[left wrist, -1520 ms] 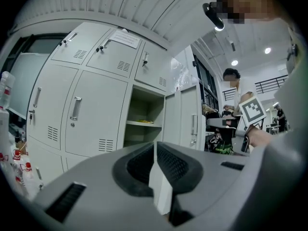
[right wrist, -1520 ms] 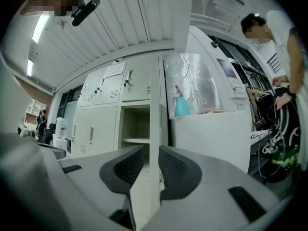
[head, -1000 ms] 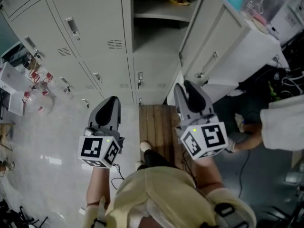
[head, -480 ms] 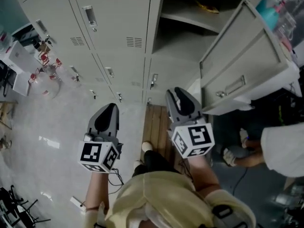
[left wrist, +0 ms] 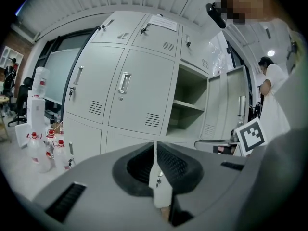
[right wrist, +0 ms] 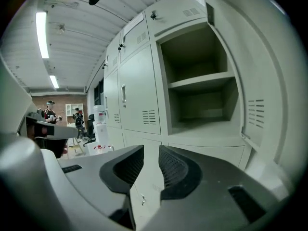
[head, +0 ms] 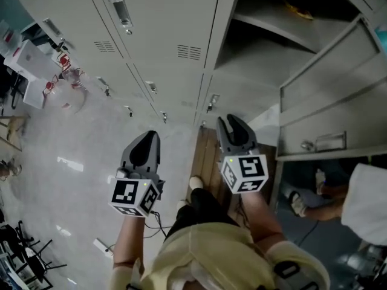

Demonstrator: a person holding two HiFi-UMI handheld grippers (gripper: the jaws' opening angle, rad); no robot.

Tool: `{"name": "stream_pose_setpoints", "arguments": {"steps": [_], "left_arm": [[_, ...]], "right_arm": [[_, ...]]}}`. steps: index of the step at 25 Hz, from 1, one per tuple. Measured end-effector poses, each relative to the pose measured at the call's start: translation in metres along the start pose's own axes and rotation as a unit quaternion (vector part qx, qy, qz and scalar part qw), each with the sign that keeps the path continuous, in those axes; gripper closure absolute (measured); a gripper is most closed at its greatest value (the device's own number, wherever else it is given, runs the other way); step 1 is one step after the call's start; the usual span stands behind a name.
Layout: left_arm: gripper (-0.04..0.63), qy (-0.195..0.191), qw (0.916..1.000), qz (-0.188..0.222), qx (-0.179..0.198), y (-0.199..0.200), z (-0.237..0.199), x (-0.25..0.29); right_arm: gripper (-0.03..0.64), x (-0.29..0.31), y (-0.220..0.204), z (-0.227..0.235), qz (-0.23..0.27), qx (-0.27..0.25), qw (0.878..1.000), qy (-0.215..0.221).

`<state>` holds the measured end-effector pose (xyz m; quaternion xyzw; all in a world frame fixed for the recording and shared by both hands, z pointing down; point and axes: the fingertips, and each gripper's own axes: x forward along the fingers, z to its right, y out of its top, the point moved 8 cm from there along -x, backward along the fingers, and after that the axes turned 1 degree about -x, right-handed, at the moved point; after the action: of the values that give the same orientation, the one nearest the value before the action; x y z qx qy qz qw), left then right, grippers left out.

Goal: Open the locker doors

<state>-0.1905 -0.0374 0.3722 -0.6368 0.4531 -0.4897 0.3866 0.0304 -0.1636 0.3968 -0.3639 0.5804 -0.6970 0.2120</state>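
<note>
Grey steel lockers (head: pixel 163 35) straight ahead, standing on the floor (head: pixel 72 156). One door (head: pixel 326 95) already swung wide at right, exposing a shelved compartment (head: pixel 266 23). Every other door in view shut, including the low door (head: pixel 239 98) just beyond the right gripper (head: pixel 233 121). Barely begun, by the look of it (one open among many). Right fingers (right wrist: pixel 180 170) parted on nothing; left gripper (head: pixel 147 136) pinched together, empty, touching no locker.
</note>
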Motion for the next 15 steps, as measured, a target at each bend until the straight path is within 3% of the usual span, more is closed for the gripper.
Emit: {"name": "stream_pose_setpoints", "arguments": {"steps": [15], "left_arm": [[0.577,0.019,0.9987,-0.046,-0.011,-0.052,-0.034,0.073]], "right_arm": [[0.523,0.095,-0.09,0.028,-0.061,0.009,0.998,-0.015]]}}
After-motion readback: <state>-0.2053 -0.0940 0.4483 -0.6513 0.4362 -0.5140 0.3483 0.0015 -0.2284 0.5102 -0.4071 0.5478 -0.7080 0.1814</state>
